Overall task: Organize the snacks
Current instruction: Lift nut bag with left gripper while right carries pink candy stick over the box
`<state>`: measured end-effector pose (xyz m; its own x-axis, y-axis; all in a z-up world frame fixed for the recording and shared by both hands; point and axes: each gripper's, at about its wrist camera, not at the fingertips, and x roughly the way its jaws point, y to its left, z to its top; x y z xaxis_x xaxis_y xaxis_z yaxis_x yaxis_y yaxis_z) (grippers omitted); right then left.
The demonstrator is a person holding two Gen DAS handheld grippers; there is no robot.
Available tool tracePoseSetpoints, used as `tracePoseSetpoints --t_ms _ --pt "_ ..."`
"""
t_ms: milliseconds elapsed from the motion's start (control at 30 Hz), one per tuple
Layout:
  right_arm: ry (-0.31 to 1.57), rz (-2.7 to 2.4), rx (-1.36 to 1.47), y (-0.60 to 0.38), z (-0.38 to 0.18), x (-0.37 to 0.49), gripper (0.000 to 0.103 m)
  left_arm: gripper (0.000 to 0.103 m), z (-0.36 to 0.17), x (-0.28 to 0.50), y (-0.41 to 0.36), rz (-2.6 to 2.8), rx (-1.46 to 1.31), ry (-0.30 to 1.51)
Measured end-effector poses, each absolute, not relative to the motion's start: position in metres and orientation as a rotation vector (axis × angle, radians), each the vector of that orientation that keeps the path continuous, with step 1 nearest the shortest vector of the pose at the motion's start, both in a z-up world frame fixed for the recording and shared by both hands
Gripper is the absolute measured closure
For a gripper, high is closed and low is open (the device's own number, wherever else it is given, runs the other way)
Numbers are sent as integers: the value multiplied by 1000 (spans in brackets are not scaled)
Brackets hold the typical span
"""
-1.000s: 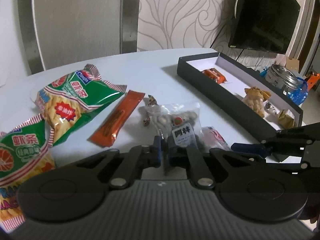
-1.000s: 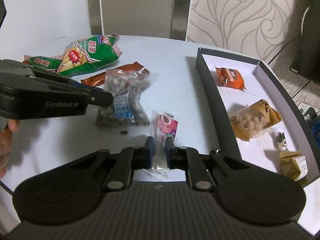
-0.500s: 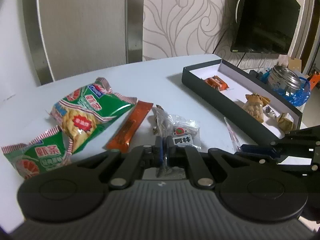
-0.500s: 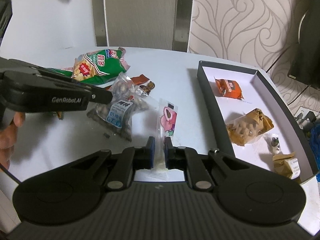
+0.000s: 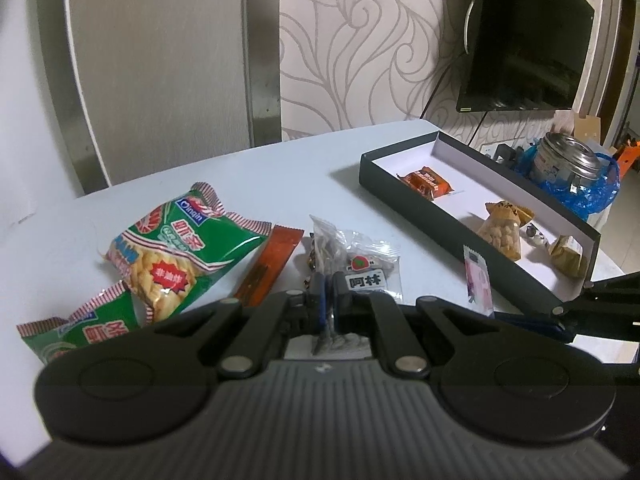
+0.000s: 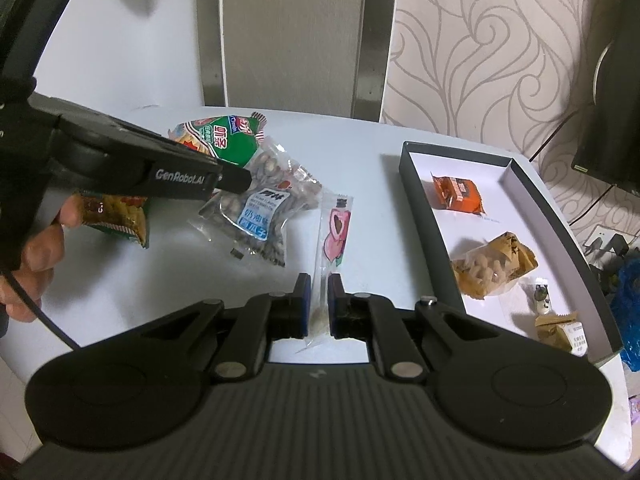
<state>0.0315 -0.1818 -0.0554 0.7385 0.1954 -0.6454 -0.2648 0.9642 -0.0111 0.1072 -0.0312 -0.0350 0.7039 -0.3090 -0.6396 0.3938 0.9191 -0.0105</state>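
Left of black tray [image 6: 568, 240]: right gripper [image 6: 318, 300] pinches light, floppy pink sachet [image 6: 336, 232] by seam; left gripper [image 5: 330, 300] pinches crinkly seed bag [image 5: 356, 268] by its edge.

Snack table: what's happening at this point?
A person holds a gripper in each hand. The left gripper is shut on a clear bag of seeds, and the right gripper is shut on a slim pink candy packet; both look raised off the white table. Four snacks already lie in the black box; green chip bags wait outside.
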Motion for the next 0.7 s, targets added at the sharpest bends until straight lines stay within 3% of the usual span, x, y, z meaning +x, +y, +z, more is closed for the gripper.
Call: tracePoseSetpoints --t_ms 700 --pt "647 259 -95 -186 -33 29 92 96 -16 124 -43 -410 147 652"
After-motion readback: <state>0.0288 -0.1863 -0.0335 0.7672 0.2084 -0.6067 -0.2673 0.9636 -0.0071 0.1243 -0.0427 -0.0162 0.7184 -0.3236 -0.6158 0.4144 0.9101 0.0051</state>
